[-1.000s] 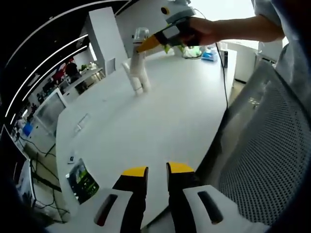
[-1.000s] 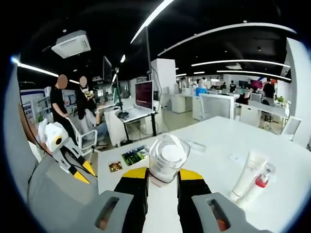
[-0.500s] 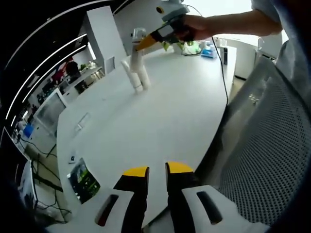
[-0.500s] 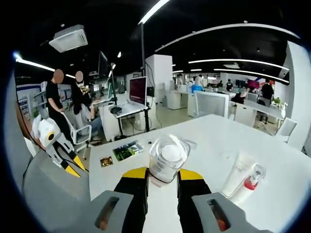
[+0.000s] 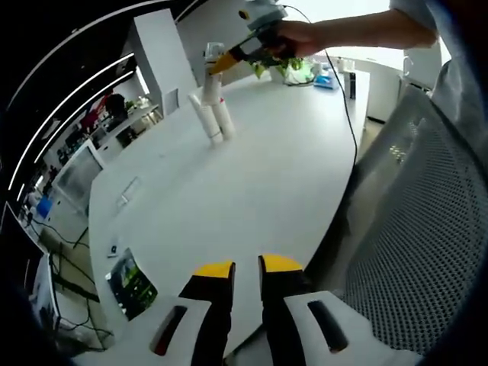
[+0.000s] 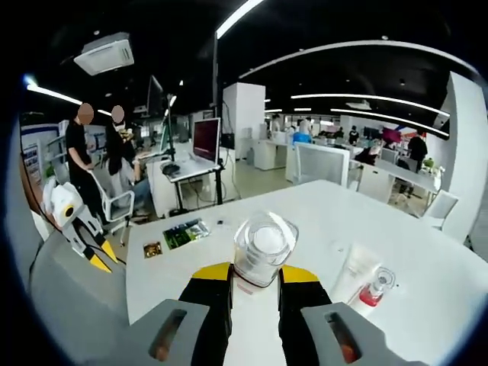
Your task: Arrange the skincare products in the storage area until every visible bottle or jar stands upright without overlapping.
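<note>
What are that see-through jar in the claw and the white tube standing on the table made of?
The jar, clamped in the right gripper, looks like clear glossy plastic or perhaps glass: you see through its wall to a white inner cup, and it glints. The tube looks like soft matte white plastic, opaque with no sharp highlights. The table seems smooth white laminate.

Skincare items on a table (image 5: 252,175)
A jar (image 6: 263,248) sits between the right gripper (image 6: 255,284) jaws; two tubes (image 5: 213,118) stand upright together further along the table
</note>
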{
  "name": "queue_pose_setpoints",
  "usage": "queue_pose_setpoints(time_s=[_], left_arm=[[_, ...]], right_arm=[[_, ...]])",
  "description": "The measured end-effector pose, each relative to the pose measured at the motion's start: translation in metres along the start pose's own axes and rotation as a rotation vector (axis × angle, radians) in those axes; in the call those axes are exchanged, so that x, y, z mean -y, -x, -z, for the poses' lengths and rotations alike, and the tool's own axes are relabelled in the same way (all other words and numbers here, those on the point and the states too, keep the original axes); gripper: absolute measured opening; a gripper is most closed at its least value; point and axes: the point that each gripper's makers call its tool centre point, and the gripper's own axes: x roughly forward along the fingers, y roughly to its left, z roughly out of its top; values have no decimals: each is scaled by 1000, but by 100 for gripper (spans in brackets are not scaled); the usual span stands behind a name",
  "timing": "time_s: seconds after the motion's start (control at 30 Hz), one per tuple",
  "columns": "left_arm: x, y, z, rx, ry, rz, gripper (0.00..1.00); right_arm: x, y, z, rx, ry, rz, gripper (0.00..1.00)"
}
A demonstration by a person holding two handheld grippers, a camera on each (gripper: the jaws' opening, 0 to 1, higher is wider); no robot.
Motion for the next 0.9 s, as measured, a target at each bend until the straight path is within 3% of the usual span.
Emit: queue_pose_setpoints(time_s=[0.37, 0.9], left_arm=[[0, 0, 0, 0, 0, 1, 12], [1, 0, 1, -4, -6, 3, 11]], right_arm=[[15, -4, 4, -24, 10, 18, 14], [37, -2, 23, -73, 6, 42, 14]])
